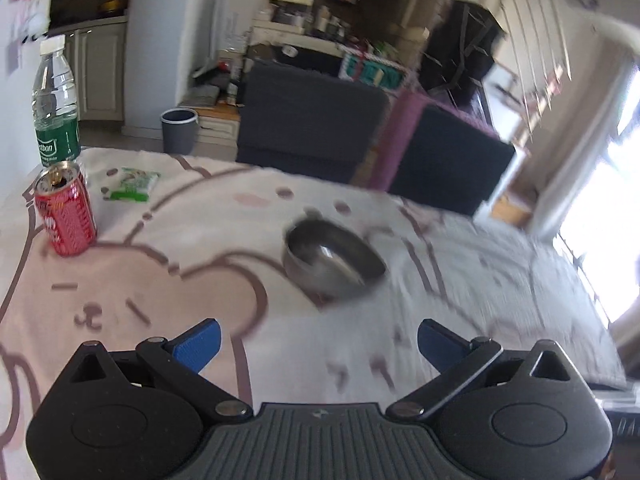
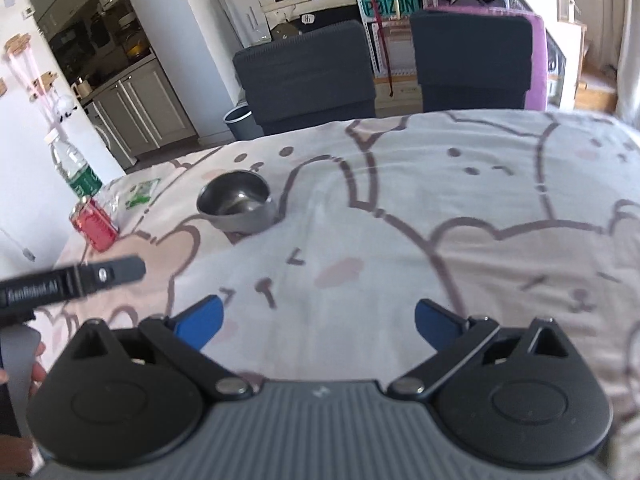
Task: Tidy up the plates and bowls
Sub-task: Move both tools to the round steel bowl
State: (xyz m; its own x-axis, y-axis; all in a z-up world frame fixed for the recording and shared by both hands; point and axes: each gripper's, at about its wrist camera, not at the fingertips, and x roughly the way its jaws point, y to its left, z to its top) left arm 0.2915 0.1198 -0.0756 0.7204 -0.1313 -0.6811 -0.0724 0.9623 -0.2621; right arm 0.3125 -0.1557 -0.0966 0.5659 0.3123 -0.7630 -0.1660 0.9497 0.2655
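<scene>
**Both grippers open above the table, bowl ahead of them**

The left gripper point(image 1: 318, 338) hangs over the table with its blue fingers point(image 1: 198, 344) spread wide and nothing between them. It points across the tablecloth point(image 1: 500, 280), angled down a little, with the steel bowl point(image 1: 334, 262) ahead of it and slightly right of centre, well apart from the fingertips. The left view is blurred toward its right side.

The right gripper point(image 2: 318, 322) is likewise spread, its blue fingers point(image 2: 200, 322) empty, held level over the cloth and aimed toward the far edge of the table. From here the bowl point(image 2: 236, 204) sits ahead and to the left, upright on the cloth, apart from both grippers. The left gripper's black finger point(image 2: 108, 274) reaches in from the left edge of the right view, pointing toward the bowl but short of it; part of the person's hand point(image 2: 36, 372) shows below it at the left edge.

At the table's left side a red can point(image 1: 66, 216) stands upright with a water bottle point(image 1: 56, 104) just behind it and a green packet point(image 1: 132, 184) lying flat near them. Two dark chairs point(image 2: 308, 76) stand beyond the far edge, with a grey bin point(image 1: 179, 130) on the floor to their left.
</scene>
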